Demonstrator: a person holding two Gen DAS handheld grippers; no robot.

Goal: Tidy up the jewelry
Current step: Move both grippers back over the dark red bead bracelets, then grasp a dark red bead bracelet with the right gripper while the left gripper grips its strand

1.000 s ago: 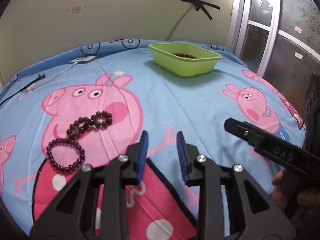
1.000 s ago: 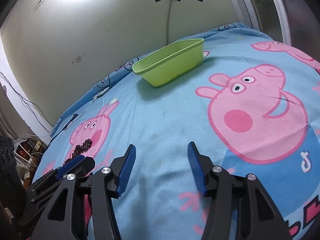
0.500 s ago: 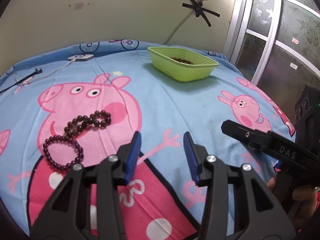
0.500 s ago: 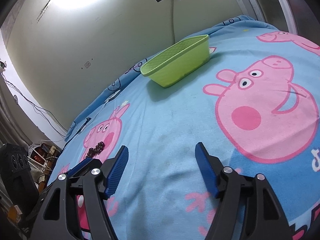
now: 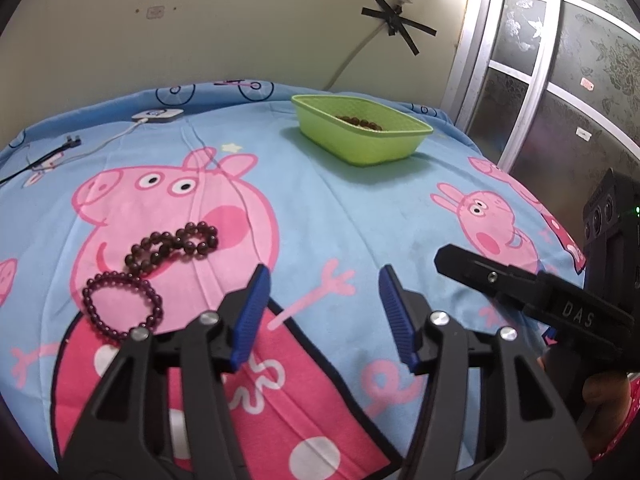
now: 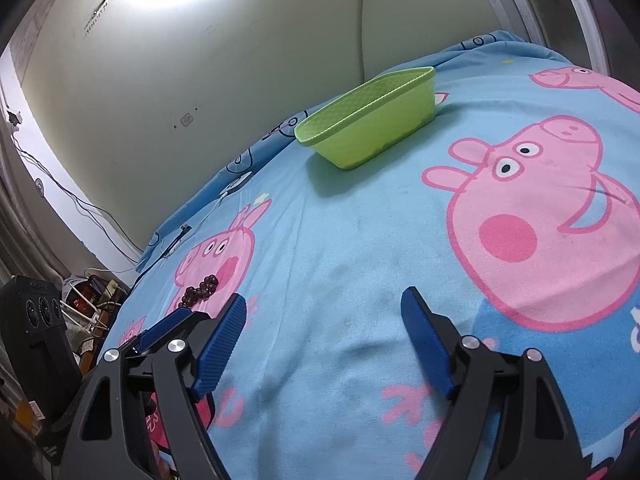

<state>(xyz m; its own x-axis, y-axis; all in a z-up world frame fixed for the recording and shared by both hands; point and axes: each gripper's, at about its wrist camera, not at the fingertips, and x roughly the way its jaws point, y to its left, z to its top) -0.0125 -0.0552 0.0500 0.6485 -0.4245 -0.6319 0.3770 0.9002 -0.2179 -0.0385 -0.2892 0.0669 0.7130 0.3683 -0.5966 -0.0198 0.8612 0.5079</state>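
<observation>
One green basket (image 5: 362, 136) holds seemingly brown beads (image 5: 360, 122); both grippers' jaws just spread, empty.

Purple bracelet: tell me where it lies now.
In the left wrist view the purple bracelet lies low on the left of the bedsheet, touching the brown bracelet just beyond it.

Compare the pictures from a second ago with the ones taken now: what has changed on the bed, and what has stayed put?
Both the left gripper and the right gripper have just been opening their jaws, with nothing between them. The two bead bracelets, brown and purple, lie untouched on the cartoon bedsheet, and the green basket holds its beads as before.
</observation>
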